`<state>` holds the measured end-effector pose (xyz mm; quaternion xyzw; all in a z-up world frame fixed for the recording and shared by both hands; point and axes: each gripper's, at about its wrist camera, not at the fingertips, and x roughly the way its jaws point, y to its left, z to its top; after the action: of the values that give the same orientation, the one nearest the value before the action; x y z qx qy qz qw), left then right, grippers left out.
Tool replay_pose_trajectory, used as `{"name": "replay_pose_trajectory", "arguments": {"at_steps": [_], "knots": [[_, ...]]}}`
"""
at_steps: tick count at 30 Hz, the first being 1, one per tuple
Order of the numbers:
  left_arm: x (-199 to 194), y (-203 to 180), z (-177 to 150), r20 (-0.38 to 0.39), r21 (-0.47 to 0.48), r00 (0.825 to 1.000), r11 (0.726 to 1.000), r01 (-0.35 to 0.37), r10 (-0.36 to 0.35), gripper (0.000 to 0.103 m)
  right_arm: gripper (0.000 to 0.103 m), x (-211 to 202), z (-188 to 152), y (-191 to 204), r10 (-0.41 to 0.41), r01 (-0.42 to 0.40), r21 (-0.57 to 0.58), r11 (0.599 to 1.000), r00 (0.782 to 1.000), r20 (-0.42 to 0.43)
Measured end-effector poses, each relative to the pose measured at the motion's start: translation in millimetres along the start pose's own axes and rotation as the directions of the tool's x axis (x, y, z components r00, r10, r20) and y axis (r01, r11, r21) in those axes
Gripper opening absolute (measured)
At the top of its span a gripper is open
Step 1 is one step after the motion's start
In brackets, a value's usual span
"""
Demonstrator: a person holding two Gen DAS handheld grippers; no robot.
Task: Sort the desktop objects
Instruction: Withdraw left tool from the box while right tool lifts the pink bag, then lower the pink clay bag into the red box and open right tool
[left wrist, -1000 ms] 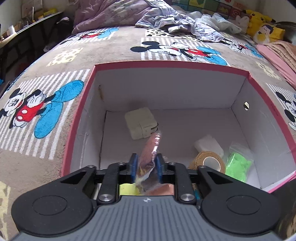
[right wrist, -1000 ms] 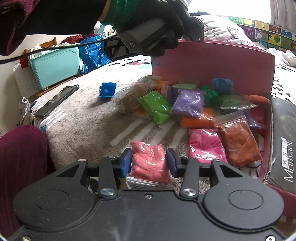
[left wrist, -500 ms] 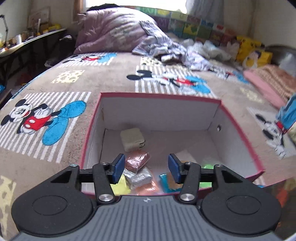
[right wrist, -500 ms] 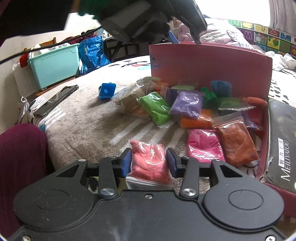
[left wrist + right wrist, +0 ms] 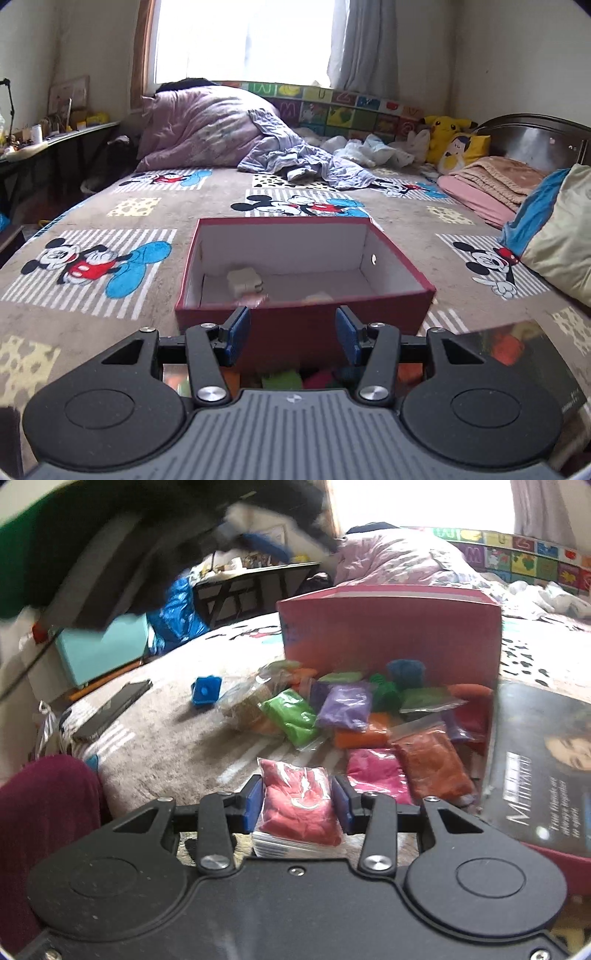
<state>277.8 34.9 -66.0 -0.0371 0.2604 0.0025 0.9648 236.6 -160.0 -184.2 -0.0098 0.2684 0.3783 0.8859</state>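
**Bed-top sorting: claws, box and clay bags**

Left claw [image 5: 291, 334]: fingers apart, nothing between them, held above the near wall of the red box [image 5: 303, 325].
Red box: open-topped, white inside, set on the cartoon-print bed cover [image 5: 110, 214]; a white charger block [image 5: 243, 281] lies at its far left, and other contents are blurred.
Right claw [image 5: 297, 805]: clamped on a pink clay bag [image 5: 299, 805], low over the bed.
Loose bags: green [image 5: 291, 716], purple [image 5: 345, 707], orange [image 5: 430, 764] and magenta [image 5: 373, 771], heaped against the near side of the box.
Blue cube [image 5: 206, 690]: left of the heap, apart from it.
Dark phone [image 5: 112, 709]: further left.
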Motion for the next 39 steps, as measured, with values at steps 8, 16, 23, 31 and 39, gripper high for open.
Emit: {"name": "replay_pose_trajectory", "arguments": {"at_steps": [8,16,23,31,39], "knots": [[-35,-4,-50,0.039,-0.043,0.999,0.999,-0.01,0.011,0.056,0.04,-26,5,-30,-0.02,0.014,0.177,0.984,0.999,0.034],[-58,-8,-97,0.042,-0.103,0.999,0.994,-0.025,0.029,0.06,0.04,-56,12,-52,-0.041,0.016,0.304,0.952,0.996,0.075],[-57,-24,-127,0.009,-0.05,1.0,0.999,0.016,-0.015,0.06,0.04,-75,39,-54,-0.037,0.0,0.315,0.949,0.993,0.111],[-53,-42,-143,0.038,0.032,0.998,0.998,0.049,-0.05,0.06,0.04,-76,92,-50,-0.038,0.015,0.197,0.98,0.992,0.117],[-41,-32,-142,0.029,0.026,0.998,0.998,0.055,-0.056,0.06,0.04,-44,146,-53,-0.039,0.031,0.094,0.995,0.996,0.084]]}}
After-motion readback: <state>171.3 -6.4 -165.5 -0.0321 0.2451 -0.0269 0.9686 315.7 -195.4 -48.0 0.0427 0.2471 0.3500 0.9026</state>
